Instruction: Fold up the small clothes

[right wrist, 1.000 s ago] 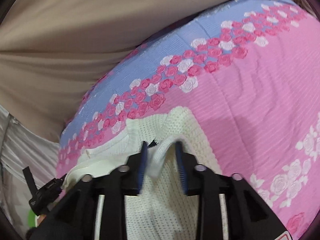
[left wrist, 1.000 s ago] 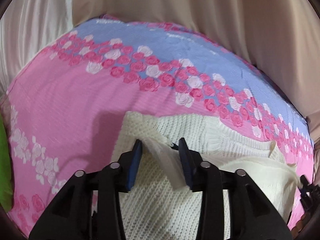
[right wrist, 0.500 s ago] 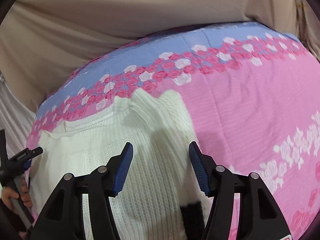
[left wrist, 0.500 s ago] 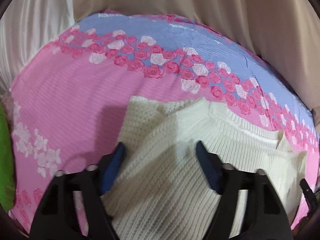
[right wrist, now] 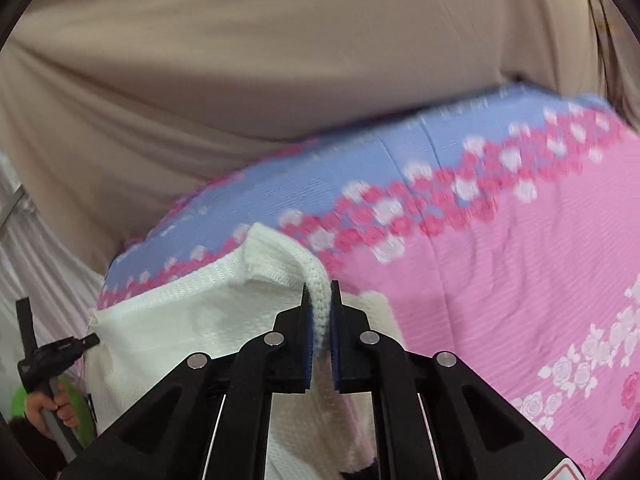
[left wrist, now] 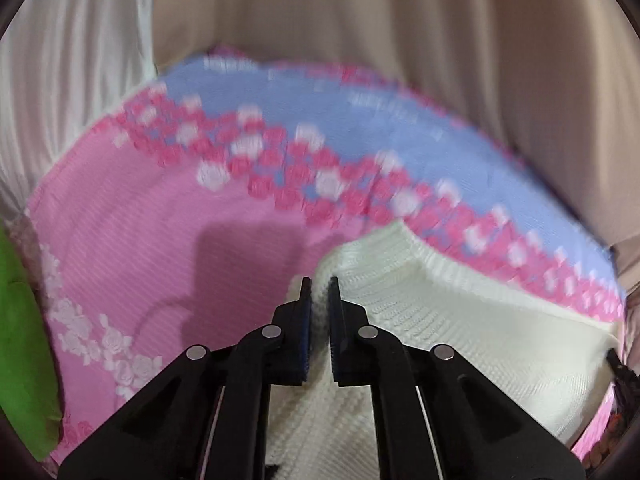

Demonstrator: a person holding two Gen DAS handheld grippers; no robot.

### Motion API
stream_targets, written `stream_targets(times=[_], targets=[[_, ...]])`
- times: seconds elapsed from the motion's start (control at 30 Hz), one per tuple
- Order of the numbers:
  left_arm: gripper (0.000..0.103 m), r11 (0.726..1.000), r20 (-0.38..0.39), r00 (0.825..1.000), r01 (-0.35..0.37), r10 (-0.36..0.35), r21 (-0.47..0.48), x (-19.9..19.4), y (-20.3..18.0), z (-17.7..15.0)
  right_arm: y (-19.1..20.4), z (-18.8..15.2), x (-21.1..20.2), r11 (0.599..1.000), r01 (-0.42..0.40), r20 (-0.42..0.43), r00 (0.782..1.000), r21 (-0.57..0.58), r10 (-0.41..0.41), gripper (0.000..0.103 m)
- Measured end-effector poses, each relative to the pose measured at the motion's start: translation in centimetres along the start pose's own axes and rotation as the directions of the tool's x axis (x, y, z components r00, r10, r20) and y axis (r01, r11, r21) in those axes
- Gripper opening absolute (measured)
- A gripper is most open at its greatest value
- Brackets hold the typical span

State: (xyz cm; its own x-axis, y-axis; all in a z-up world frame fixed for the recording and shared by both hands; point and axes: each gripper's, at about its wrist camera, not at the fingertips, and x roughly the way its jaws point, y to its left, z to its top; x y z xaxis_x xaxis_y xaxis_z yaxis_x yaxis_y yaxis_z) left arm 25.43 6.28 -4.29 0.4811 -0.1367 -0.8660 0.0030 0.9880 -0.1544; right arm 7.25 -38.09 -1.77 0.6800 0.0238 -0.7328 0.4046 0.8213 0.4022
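Knitted cream sweater lies on the bedspread, a pink and blue cover printed with roses.

Left wrist view: the left hand-held gripper is clamped on the sweater's near left corner, its jaws having just closed with knit between the blue pads. From that corner the garment runs rightward across the bedspread, its ribbed edge on the far side against the rose band. The pinched corner stands lifted above the bedspread. A green object sits at the left margin, well clear of the sweater.

Right wrist view: the right hand-held gripper is likewise shut on a ribbed edge of the sweater, jaws having just closed on it. Here the garment extends leftward from the grip. The other gripper's black tip and the person's hand appear at the far left, beyond the sweater's opposite end.

Assessment: the sweater's long axis runs between the two grips, one at each end. Neither hand is nearer; the coming fold likely requires both corners carried together, evenly.
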Motion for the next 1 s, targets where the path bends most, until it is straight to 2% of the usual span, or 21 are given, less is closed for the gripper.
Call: stream_targets(times=[0.03, 0.1, 0.17, 0.23, 0.27, 0.33, 0.4, 0.43, 0.47, 0.53, 0.6, 0.63, 0.7, 0.83, 0.93, 1.0], targets=[[0.007, 0.999, -0.043, 0.999, -0.029, 0.030, 0.038, 1.6, -0.4, -0.3, -1.1, -0.3, 2.4, 0.999, 0.027, -0.076, 0.997, 0.026, -0.025, 0.006], [0.007, 0.997, -0.027, 0.998, -0.050, 0.051, 0.053, 1.5, -0.6, -0.7, -1.6, -1.0, 4.1, 0.997, 0.071, -0.124, 0.990, 0.007, -0.070, 0.005], [0.007, 1.000, 0.003, 1.000, -0.019, 0.019, 0.023, 0.2, -0.3, -0.7, -0.9, -0.8, 2.8, 0.999, 0.029, -0.077, 0.997, 0.021, -0.027, 0.005], [0.007, 0.999, 0.009, 1.000, -0.021, 0.021, 0.026, 0.2, -0.2, -0.4, -0.5, -0.2, 1.0, 1.000, 0.013, -0.007, 1.000, 0.018, -0.013, 0.005], [0.007, 0.999, -0.007, 1.000, -0.024, 0.024, 0.028, 0.9, -0.3, -0.2, -0.8, 0.0, 1.0, 1.000, 0.019, 0.001, 1.000, 0.021, -0.019, 0.005], [0.007, 0.998, -0.052, 0.998, -0.044, 0.046, 0.040, 2.8, -1.0, -0.3, -1.7, -0.1, 3.4, 0.998, 0.054, -0.062, 0.997, 0.038, -0.051, 0.006], [0.015, 0.997, -0.059, 0.997, -0.052, 0.056, 0.058, 3.5, -1.7, -0.7, -1.9, -0.9, 5.6, 0.997, 0.061, -0.143, 0.988, 0.039, -0.054, 0.007], [0.024, 0.998, -0.044, 0.998, -0.038, 0.040, 0.051, 2.9, -1.8, -1.0, -1.8, -1.3, 5.2, 0.997, 0.059, -0.141, 0.989, 0.047, -0.051, 0.008], [0.043, 0.999, -0.028, 0.999, -0.021, 0.022, 0.038, 2.2, -1.7, -1.2, -1.6, -1.5, 4.4, 0.997, 0.045, -0.118, 0.992, 0.059, -0.038, 0.013], [0.066, 1.000, 0.013, 1.000, -0.001, 0.001, 0.003, -0.1, -0.9, -2.1, -1.2, -1.9, 1.2, 0.997, 0.038, -0.038, 0.999, 0.073, -0.035, 0.017], [0.073, 0.999, 0.045, 0.998, 0.039, -0.038, -0.024, -2.4, 0.3, -3.6, -1.7, -3.1, -1.8, 0.995, 0.036, -0.007, 0.999, 0.092, -0.035, 0.043], [0.081, 0.998, 0.041, 0.998, 0.047, -0.045, -0.044, -3.5, 1.3, -5.0, -2.4, -4.3, -3.3, 0.994, 0.039, 0.005, 0.999, 0.102, -0.040, 0.048], [0.083, 0.994, 0.020, 0.998, 0.063, -0.061, -0.089, -4.8, 2.9, -7.7, -3.9, -7.5, -5.6, 0.993, 0.063, -0.016, 0.998, 0.103, -0.062, 0.055], [0.083, 0.984, -0.090, 0.995, 0.029, -0.046, -0.178, -5.0, 6.1, -14.4, -6.7, -14.9, -7.6, 0.984, 0.095, -0.135, 0.988, 0.148, -0.075, 0.055], [0.086, 0.963, -0.142, 0.989, -0.002, -0.038, -0.268, -4.2, 7.0, -17.0, -8.1, -18.2, -7.7, 0.964, 0.062, -0.183, 0.983, 0.258, -0.015, 0.056], [0.087, 0.957, -0.149, 0.988, 0.004, -0.049, -0.290, -3.8, 6.7, -17.4, -8.3, -18.5, -7.0, 0.941, 0.020, -0.163, 0.986, 0.337, 0.038, 0.066]])
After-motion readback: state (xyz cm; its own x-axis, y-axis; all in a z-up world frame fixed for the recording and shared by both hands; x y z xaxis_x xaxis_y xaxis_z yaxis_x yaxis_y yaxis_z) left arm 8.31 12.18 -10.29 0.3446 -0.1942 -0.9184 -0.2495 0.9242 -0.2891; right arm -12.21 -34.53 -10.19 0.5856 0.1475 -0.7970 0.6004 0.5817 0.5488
